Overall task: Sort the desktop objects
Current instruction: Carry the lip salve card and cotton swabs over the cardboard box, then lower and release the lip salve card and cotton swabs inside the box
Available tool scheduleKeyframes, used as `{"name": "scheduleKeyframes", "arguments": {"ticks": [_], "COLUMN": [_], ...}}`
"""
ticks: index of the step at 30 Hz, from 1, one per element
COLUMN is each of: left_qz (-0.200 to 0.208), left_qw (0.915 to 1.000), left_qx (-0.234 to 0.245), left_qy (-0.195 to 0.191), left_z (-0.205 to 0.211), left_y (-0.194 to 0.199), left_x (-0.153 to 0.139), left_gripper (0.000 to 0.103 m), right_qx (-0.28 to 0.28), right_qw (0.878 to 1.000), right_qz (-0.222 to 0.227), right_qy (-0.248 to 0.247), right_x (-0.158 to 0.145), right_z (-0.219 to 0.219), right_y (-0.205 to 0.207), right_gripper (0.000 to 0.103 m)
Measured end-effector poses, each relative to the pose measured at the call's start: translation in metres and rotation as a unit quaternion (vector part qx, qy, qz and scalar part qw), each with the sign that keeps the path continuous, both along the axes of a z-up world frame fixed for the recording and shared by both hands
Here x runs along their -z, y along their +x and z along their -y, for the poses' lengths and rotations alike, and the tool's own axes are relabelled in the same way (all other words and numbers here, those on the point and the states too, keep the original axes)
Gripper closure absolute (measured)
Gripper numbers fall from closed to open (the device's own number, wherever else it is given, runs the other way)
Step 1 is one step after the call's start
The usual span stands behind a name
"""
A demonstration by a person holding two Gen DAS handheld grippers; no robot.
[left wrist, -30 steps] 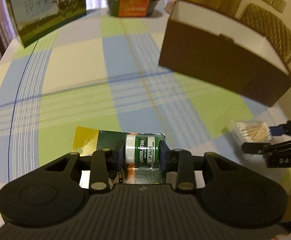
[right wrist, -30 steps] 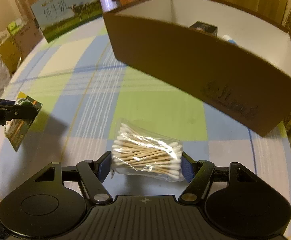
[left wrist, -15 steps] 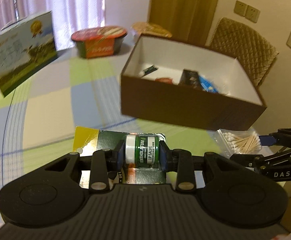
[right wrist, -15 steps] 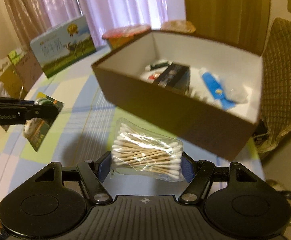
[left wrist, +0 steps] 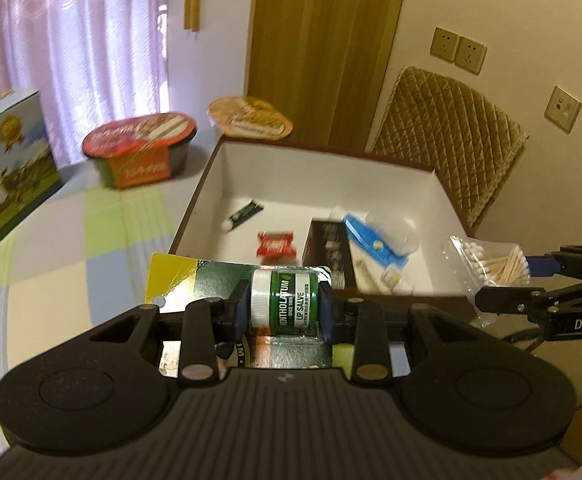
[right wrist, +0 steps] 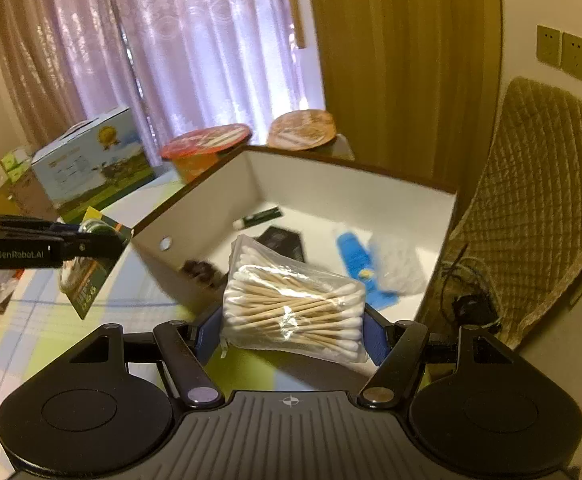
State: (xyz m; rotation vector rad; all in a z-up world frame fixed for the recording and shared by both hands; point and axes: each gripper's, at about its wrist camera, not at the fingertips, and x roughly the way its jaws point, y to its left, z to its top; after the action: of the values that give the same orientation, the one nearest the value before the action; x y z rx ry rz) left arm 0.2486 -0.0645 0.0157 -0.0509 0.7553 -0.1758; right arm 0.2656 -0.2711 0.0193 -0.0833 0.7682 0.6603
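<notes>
Left gripper (left wrist: 285, 310) clamped on carded lip salve (left wrist: 285, 303); right gripper (right wrist: 293, 322) clamped on bagged cotton swabs (right wrist: 295, 316); both held aloft at the near wall of the cardboard box (left wrist: 407, 166). Recommended handling: carry each fully past the rim, lower over bare floor, then release. Change from a second ago: both items lifted off the tablecloth (left wrist: 103, 232), box interior now visible

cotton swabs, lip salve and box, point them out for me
cotton swabs (right wrist: 295, 312), right wrist view, middle of the bag
lip salve (left wrist: 285, 306), left wrist view, green label of the jar
box (left wrist: 315, 168), left wrist view, white inner far wall
</notes>
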Motion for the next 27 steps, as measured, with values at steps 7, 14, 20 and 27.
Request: {"name": "scheduleKeyframes", "arguments": {"ticks": [7, 14, 20, 27], "left_qz": [-0.007, -0.033, -0.063, -0.089], "left_qw": [0.9999, 0.9993, 0.9978, 0.9956], "left_qx": [0.011, 0.015, 0.020, 0.020], "left_qy": [-0.001, 0.003, 0.007, 0.019], "left_z": [0.015, 0.027, 0.036, 0.044], "left_y": [0.066, 0.139, 0.189, 0.228], "left_x": [0.000, 0.019, 0.045, 0.072], "left_gripper": [0.073, 0.073, 0.073, 0.073], "right_qx": [0.009, 0.029, 0.041, 0.048], "right_qw": [1.000, 0.999, 0.998, 0.996], "right_qz": [0.002, -0.011, -0.031, -0.054], "right_qy": [-0.013, -0.029, -0.042, -0.051], "right_x": [0.008, 0.025, 0.044, 0.064], "right_z": [-0.009, -0.023, -0.042, -0.059], "right_y": [0.054, 0.113, 0.153, 0.177], "right_gripper": [0.036, 0.036, 0.036, 0.036]}}
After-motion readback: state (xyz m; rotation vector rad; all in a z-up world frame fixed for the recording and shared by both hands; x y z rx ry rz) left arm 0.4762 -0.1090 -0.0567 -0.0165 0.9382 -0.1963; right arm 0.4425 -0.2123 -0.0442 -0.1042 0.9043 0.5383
